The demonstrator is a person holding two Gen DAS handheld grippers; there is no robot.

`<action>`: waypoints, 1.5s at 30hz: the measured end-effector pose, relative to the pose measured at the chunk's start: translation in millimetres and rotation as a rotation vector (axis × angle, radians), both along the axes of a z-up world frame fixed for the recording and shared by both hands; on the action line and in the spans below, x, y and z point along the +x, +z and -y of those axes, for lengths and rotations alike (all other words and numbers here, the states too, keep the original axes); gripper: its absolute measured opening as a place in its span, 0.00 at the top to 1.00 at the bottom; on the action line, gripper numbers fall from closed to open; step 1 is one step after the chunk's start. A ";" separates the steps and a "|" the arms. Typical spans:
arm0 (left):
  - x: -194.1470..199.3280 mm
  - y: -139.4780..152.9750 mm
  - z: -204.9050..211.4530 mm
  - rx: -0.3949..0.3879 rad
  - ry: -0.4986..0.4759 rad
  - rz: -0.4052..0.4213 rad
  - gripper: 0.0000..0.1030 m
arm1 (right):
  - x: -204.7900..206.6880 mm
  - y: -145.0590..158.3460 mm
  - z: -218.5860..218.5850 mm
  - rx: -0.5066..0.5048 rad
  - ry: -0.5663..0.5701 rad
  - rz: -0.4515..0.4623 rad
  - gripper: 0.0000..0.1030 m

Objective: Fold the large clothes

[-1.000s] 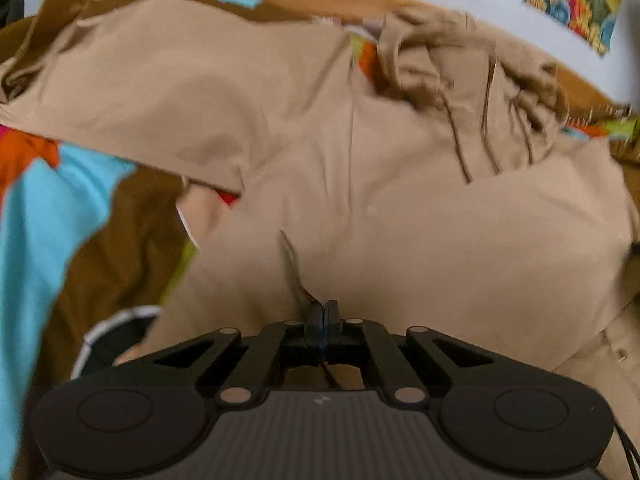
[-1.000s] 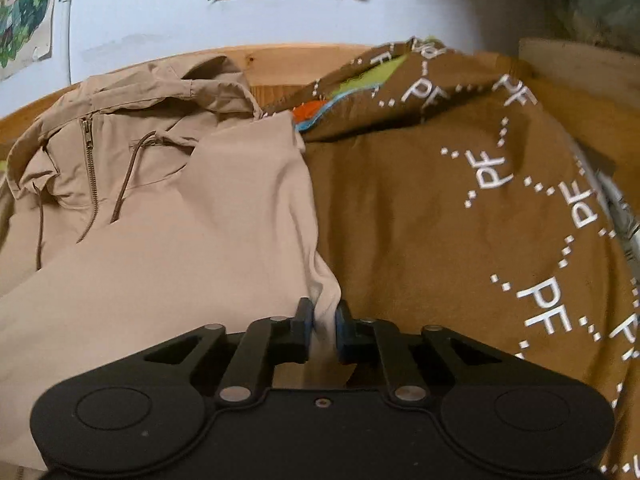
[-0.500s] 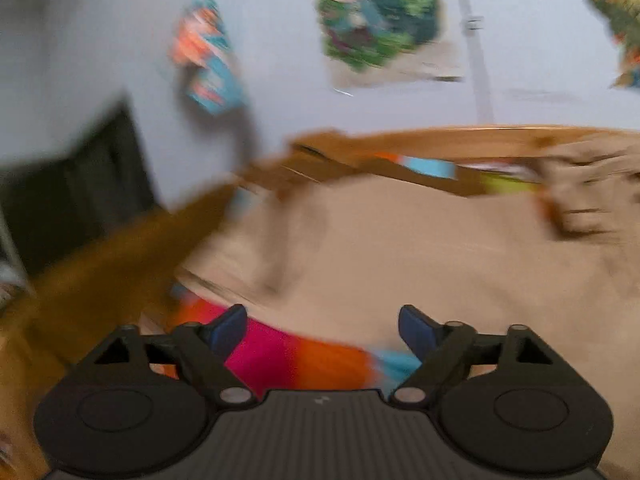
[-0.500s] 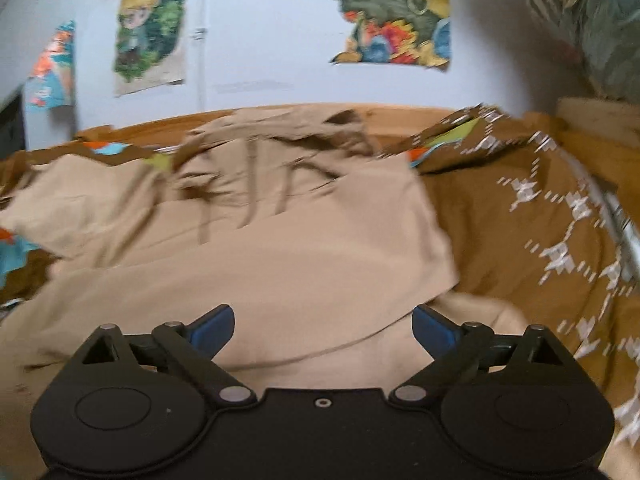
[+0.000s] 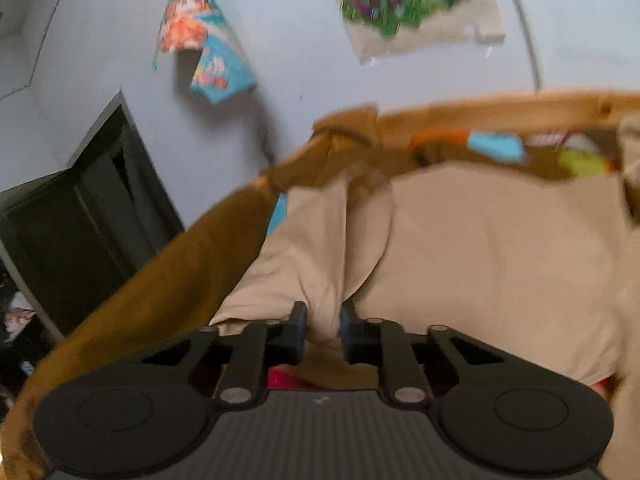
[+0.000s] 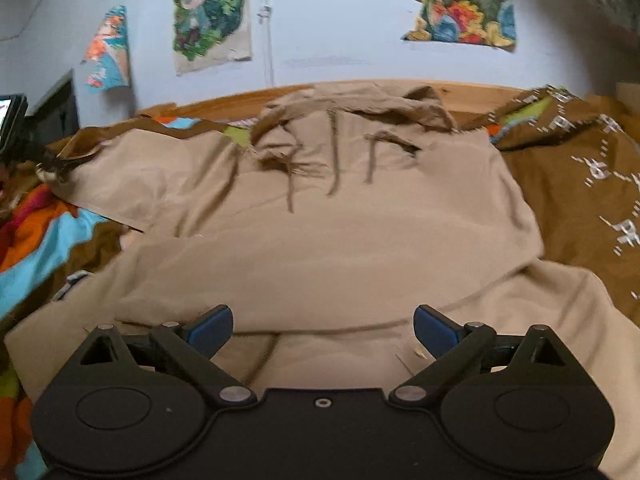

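A tan hooded jacket [image 6: 320, 240] lies spread on the bed, its hood and drawstrings at the far end and its lower part folded up over the body. My right gripper [image 6: 323, 326] hovers open over the near fold with nothing between its fingers. In the left wrist view my left gripper [image 5: 323, 320] is shut on a bunched tan sleeve end [image 5: 324, 264] of the jacket [image 5: 500, 248] at the bed's left side. The other gripper [image 6: 44, 166] shows faintly at the far left of the right wrist view.
A brown bedspread [image 6: 580, 184] with white lettering and bright patches [image 6: 36, 248] covers the bed. A wooden headboard [image 5: 500, 110] runs behind it. Posters [image 6: 212, 12] hang on the white wall. A dark doorway [image 5: 80, 216] stands left of the bed.
Both grippers let go of the jacket's lower edge and opened. My left gripper then swung left and closed on the sleeve end. My right gripper pulled back and stays open.
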State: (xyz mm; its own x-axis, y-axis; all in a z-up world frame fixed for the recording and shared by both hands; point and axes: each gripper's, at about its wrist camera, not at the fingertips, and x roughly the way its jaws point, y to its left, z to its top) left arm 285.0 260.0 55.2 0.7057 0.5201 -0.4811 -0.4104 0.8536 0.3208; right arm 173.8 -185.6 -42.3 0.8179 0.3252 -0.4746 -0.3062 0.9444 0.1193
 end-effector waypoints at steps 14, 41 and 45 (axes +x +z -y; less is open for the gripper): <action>-85.5 85.1 180.7 -0.193 -0.592 0.047 0.90 | 80.4 76.7 -7.7 0.866 0.339 -0.198 0.02; -145.3 -11.9 285.2 -0.351 -0.811 -0.114 0.53 | 78.6 40.0 34.7 0.767 0.039 -0.377 0.99; -154.8 -12.8 268.4 -0.374 -0.801 -0.108 0.40 | 66.9 84.1 51.6 0.616 0.062 -0.154 0.99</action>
State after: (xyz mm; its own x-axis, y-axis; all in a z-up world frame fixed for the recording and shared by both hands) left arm 130.2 -8.4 42.3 0.7312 -0.3147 -0.6052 0.3712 0.9279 -0.0340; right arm 240.6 -237.2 41.9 0.7264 0.6204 -0.2957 -0.2943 0.6696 0.6819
